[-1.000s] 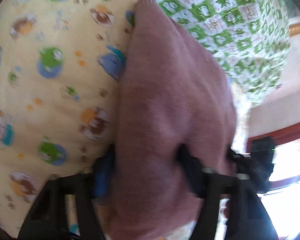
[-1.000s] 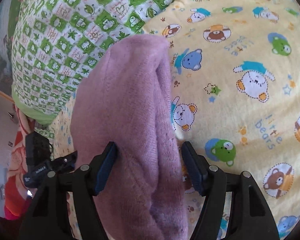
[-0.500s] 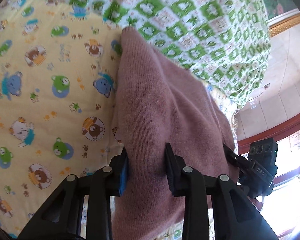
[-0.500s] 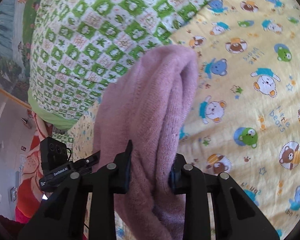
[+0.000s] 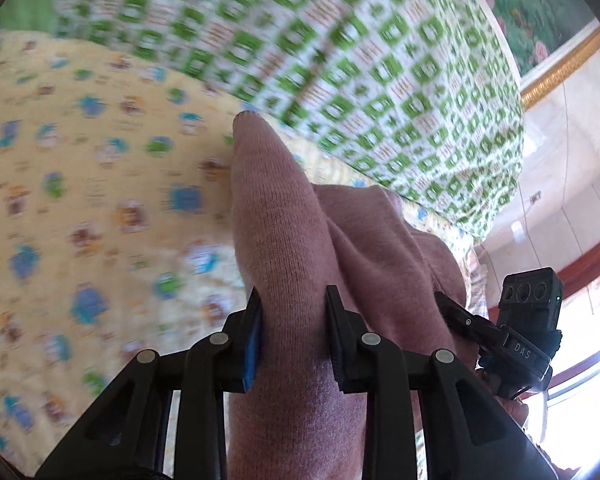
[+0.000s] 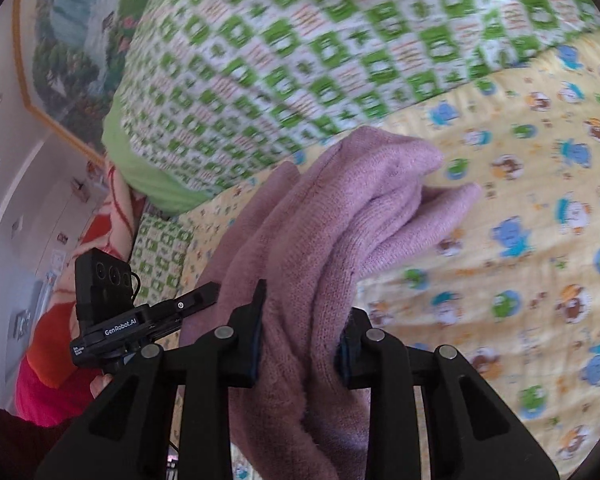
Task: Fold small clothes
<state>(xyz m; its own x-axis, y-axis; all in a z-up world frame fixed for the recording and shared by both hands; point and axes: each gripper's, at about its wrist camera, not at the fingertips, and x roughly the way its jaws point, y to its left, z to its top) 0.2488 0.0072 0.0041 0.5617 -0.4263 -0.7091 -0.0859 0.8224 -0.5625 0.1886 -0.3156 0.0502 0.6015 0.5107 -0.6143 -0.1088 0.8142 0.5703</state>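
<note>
Gripping from both ends, the 2 grippers hold 1 pink knitted garment above the yellow bear-print sheet. In the left wrist view the left gripper is clamped on a thick fold of the knit, its jaws closing a last touch, with cloth bulging out past both pads and a blue pad face showing on the left finger. The garment runs forward from that grip to a narrow rounded tip, while another fold spreads right toward the right gripper's body at the frame edge. In the right wrist view the right gripper is pinched on a bunched roll of the same garment, which rises ahead and ends in 2 soft lobes pointing right. Behind it lies a green-and-white checked quilt, heaped over the sheet. The sheet is motion-blurred, so whether the far tip touches it is hard to say; it seems lifted clear.
</note>
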